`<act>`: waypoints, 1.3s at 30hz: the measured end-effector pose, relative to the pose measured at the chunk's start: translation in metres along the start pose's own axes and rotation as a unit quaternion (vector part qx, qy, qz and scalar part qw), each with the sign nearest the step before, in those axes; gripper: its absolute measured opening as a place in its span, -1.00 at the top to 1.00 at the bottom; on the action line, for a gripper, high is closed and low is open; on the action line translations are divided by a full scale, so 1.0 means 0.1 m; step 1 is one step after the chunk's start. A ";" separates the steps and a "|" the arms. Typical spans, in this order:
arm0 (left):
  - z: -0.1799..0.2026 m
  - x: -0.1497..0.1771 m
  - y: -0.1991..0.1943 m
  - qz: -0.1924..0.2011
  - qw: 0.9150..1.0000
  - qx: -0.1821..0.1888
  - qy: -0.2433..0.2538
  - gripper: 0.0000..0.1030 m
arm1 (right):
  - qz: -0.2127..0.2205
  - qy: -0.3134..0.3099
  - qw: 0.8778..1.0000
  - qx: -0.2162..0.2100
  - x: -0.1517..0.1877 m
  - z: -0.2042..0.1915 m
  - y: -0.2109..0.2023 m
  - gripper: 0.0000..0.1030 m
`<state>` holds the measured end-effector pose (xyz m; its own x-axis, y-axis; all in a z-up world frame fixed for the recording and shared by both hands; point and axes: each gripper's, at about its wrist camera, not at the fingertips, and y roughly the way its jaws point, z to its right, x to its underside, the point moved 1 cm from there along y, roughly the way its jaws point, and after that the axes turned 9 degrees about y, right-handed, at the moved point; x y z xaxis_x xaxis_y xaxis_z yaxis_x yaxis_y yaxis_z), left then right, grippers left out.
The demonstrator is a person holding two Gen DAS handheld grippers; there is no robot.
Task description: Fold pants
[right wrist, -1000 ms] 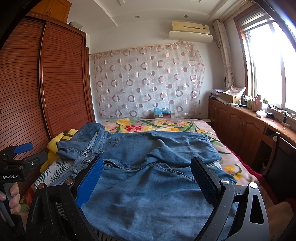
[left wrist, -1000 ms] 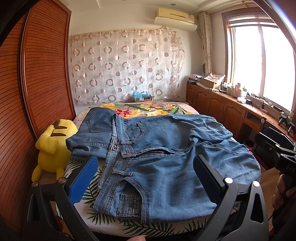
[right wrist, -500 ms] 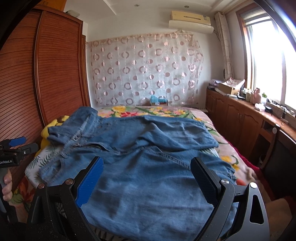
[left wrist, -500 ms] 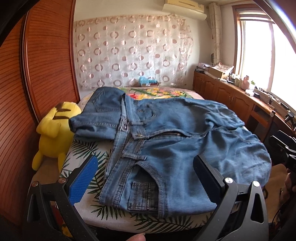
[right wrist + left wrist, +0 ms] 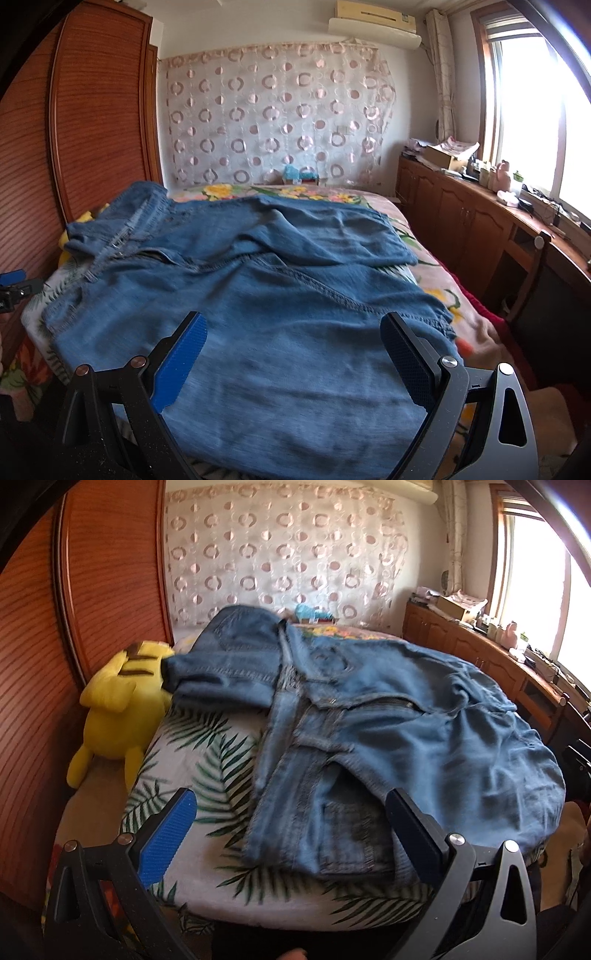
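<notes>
Blue denim pants [image 5: 369, 716] are shown spread across the near end of a bed [image 5: 207, 760] covered by a leaf-printed sheet, the waistband and open zip lying toward the left and the legs running to the right. The cloth is rumpled rather than flat; one leg appears to lie partly over the other, though blur in the left wrist view leaves the exact layering uncertain. A back section of the waist is seen turned out beside a yellow plush toy [image 5: 118, 701], which it seems to touch.

The left hand-held gripper [image 5: 288, 827] is held over the near waistband corner, its jaws spread wide and empty. The right hand-held gripper [image 5: 291, 350] is likewise released, hovering above the near leg with nothing between its blue pads [image 5: 181, 362]. Neither is seen pressing the fabric.

The step in hand is judged to be the approach before the first fold; no tidy fold is yet visible. The next move is expected to call for each device to be lowered onto an edge, at waistband and leg respectively, and clenched on a single layer so that one leg can be carried evenly over the other.

Beyond the bed, a wooden wardrobe [image 5: 99, 129] and a circle-patterned curtain [image 5: 273, 118] are visible.
</notes>
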<state>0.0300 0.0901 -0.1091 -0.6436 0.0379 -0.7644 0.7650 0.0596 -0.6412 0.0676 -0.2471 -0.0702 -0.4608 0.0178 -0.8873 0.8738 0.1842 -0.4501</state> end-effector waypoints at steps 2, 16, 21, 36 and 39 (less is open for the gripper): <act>-0.07 0.07 0.04 -0.006 1.000 0.001 -0.004 -0.90 | -0.008 0.001 1.000 0.004 -0.01 -0.01 0.01 -0.85; -0.20 0.48 0.17 -0.045 0.998 0.044 -0.025 -0.17 | -0.036 0.003 0.999 0.015 -0.07 -0.03 0.00 -0.85; -0.15 0.46 0.18 -0.043 0.997 0.058 -0.027 0.01 | -0.034 0.007 0.999 0.014 -0.07 0.00 0.01 -0.85; -0.01 0.06 -0.06 0.018 0.996 0.087 -0.010 0.74 | -0.053 0.014 0.998 0.006 -0.07 0.18 0.02 -0.75; 0.08 -0.18 -0.17 0.046 0.995 0.089 0.009 0.75 | -0.056 0.021 0.998 0.010 -0.06 0.26 0.00 -0.73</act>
<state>0.0288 0.0805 -0.0849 -0.5702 0.0523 -0.8199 0.8111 -0.1230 -0.5719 0.0745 -0.2730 -0.0670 -0.5609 0.0396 -0.8270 0.8197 0.1672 -0.5479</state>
